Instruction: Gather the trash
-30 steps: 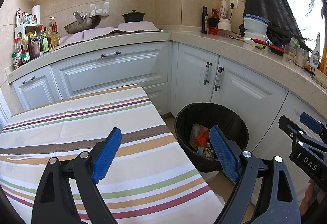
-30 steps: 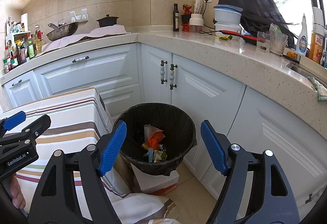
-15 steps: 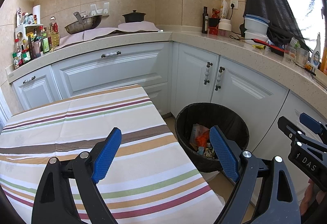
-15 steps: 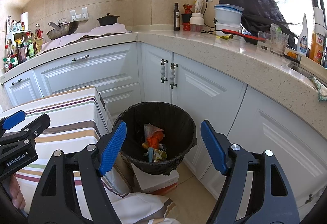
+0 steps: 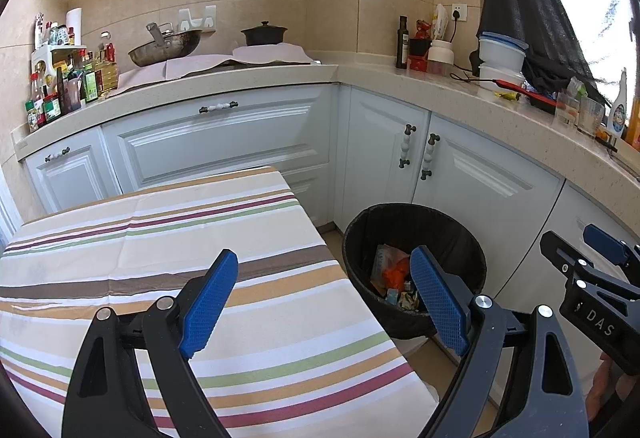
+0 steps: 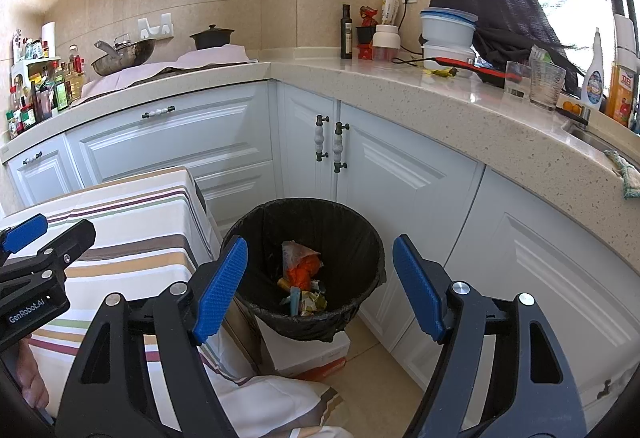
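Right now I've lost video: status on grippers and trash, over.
Left gripper and right gripper: jaws open, empty. Trash in the black bin beside the striped table. Nothing in the way.
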